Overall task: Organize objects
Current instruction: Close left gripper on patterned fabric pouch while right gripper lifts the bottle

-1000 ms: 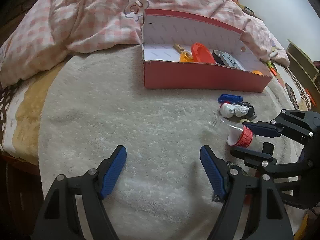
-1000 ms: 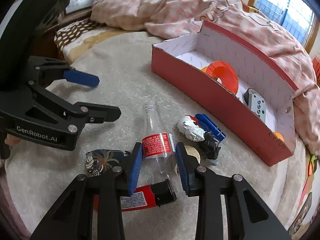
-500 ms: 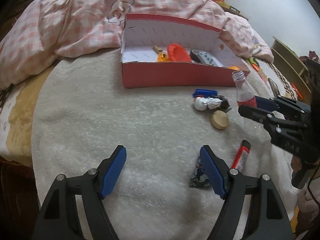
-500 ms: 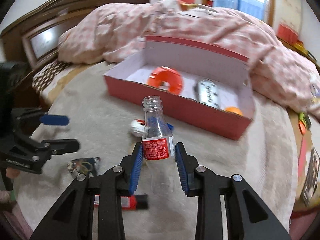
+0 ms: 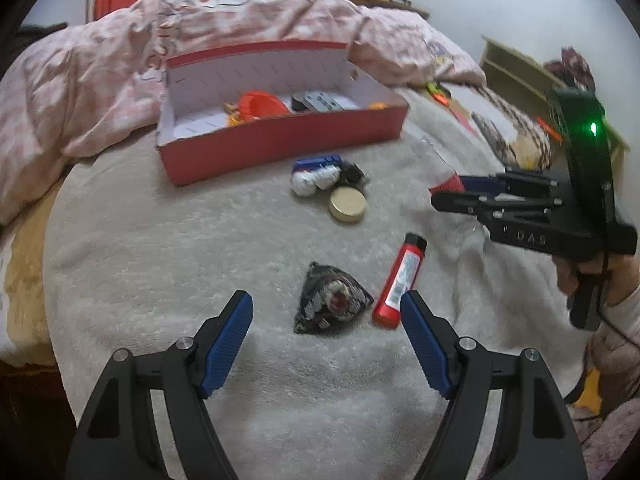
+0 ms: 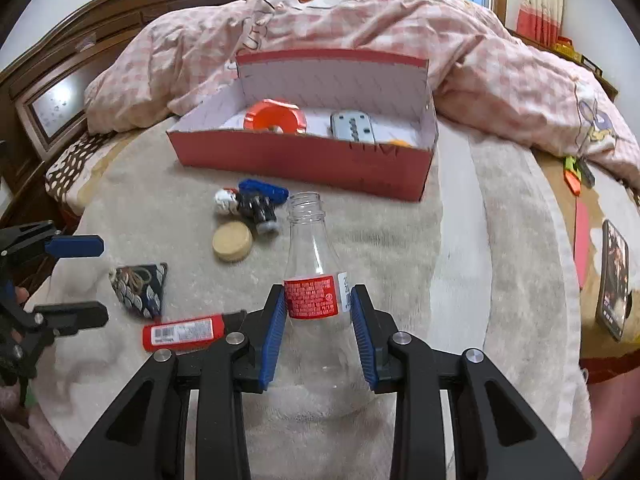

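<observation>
My right gripper is shut on a clear empty bottle with a red label, held upright above the grey blanket, neck toward the red cardboard box. The box holds an orange ring, a grey remote and small orange pieces. My left gripper stands open over a dark patterned pouch, with a red tube beside its right finger. From the left wrist view the right gripper hangs at the right with the bottle mostly blurred.
On the blanket lie a round tan lid, a small white figure, a blue piece and a black toy. A pink checked quilt piles behind the box. A phone lies far right.
The right gripper lifted the bottle off the blanket and rolled it upright, swinging to face the box. The left gripper moved over the pouch and tube, still open.
</observation>
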The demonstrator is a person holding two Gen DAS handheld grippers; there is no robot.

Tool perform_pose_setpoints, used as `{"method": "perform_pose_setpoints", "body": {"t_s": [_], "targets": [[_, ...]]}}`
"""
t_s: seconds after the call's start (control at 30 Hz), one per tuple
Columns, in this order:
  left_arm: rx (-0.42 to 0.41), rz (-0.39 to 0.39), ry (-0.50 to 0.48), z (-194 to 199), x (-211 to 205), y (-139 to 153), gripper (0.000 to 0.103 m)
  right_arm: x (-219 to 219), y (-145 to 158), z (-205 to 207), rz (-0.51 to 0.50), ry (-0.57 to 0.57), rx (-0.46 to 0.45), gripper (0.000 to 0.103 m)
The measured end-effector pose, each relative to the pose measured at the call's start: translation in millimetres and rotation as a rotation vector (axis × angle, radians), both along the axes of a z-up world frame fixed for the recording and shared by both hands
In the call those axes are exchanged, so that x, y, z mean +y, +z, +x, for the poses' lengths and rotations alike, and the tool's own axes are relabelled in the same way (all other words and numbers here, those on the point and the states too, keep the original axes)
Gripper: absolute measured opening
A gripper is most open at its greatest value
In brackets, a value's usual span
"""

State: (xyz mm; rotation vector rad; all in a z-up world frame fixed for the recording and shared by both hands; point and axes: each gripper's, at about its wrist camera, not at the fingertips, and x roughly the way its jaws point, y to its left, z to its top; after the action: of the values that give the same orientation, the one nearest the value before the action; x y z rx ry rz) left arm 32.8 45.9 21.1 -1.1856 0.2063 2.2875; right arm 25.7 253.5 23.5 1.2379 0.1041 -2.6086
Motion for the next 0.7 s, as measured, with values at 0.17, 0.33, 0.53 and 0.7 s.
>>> {"method": "perform_pose_setpoints", "body": {"t_s": [0.17,0.33,0.53,0.7], "targets": [[0.015,-0.081,0.072,-11,2,-14,0.077,-1,-9,1,-0.004,-0.003,-0.015,0.033],[0.009,-0.052,0.098,-21,1,-21,0.080,-4,-20,-1,-0.017,0.004,-0.040,0.033],[-0.023,-0.057,0.104,-23,12,-35,0.081,-3,-26,-1,-0.029,0.003,-0.041,0.032],[-0.009,-0.091,0.107,-20,17,-37,0.081,1,-27,1,-0.066,-0.012,-0.036,0.032]]}}
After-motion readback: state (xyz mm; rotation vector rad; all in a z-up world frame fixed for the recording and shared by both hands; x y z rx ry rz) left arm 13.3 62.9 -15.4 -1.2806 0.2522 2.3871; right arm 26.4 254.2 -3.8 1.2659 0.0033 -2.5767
